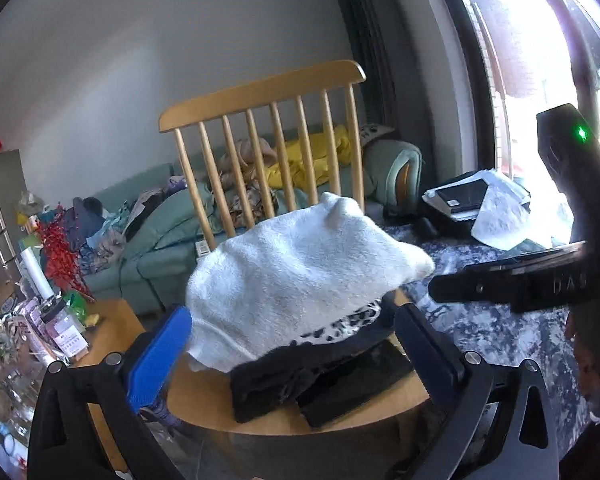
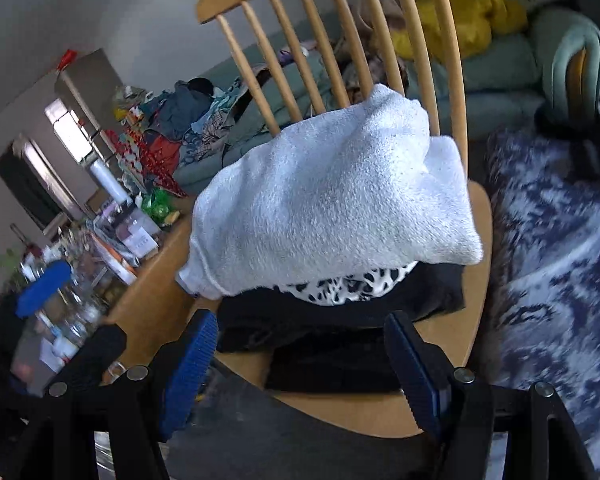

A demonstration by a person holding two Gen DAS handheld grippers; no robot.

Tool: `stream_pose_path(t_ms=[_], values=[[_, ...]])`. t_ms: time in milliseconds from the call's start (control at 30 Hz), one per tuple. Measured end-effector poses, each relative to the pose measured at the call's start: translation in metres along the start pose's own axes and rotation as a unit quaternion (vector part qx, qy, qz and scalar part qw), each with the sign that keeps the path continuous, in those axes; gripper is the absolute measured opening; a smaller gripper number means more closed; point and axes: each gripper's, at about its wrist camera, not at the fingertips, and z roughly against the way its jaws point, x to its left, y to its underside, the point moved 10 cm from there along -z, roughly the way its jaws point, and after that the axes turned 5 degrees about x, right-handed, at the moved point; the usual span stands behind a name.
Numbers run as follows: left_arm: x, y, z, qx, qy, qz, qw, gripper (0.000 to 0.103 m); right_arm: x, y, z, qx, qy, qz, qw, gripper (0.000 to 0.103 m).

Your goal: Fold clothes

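A stack of folded clothes rests on the seat of a wooden chair [image 1: 204, 400] [image 2: 474, 280]. A white fluffy cloth [image 1: 292, 268] [image 2: 332, 200] tops the stack. Under it lies a leopard-print piece [image 1: 340, 328] [image 2: 352, 286], with black garments [image 1: 320, 380] [image 2: 320, 344] at the bottom. My left gripper [image 1: 290, 316] is open wide at the near edge of the stack, and its pads grip nothing. My right gripper [image 2: 300, 320] is open just before the black garments, also gripping nothing. The right gripper's black housing [image 1: 520, 284] shows at the right of the left wrist view.
The chair's spindle back [image 1: 260, 92] rises behind the stack. A green sofa [image 1: 160, 232] heaped with clothes stands beyond. A wooden table [image 1: 112, 320] crowded with jars and bottles is at the left. A blue-white rug [image 2: 560, 260] lies at the right, with papers [image 1: 496, 208] by the window.
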Motion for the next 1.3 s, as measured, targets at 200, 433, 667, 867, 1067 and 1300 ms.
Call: stream_pose_path(t_ms=[200,433,667,867,1067,1300], values=[[0.004,0.019,-0.012,0.023,-0.003,0.04,0.9989,0.103,0.004,0.022,0.021,-0.043,0.023,0.056,0.997,0.072],[0.018,0.037,-0.022,0.026,-0.002,0.108,0.9938,0.103,0.004,0.042,0.026,-0.069,0.04,0.087,0.993,0.072],[0.019,0.044,-0.027,0.022,-0.021,0.11,0.9934,0.103,0.007,0.04,0.014,-0.085,0.031,0.087,0.992,0.072],[0.019,0.053,-0.04,0.031,-0.033,0.107,0.9932,0.103,0.01,0.033,-0.001,-0.082,0.023,0.096,0.992,0.072],[0.022,0.06,-0.054,0.051,-0.023,0.119,0.9913,0.103,0.003,0.024,-0.011,-0.077,0.017,0.077,0.994,0.072],[0.025,0.061,-0.065,0.061,-0.018,0.121,0.9906,0.103,0.003,0.02,-0.015,-0.074,0.021,0.08,0.994,0.072]])
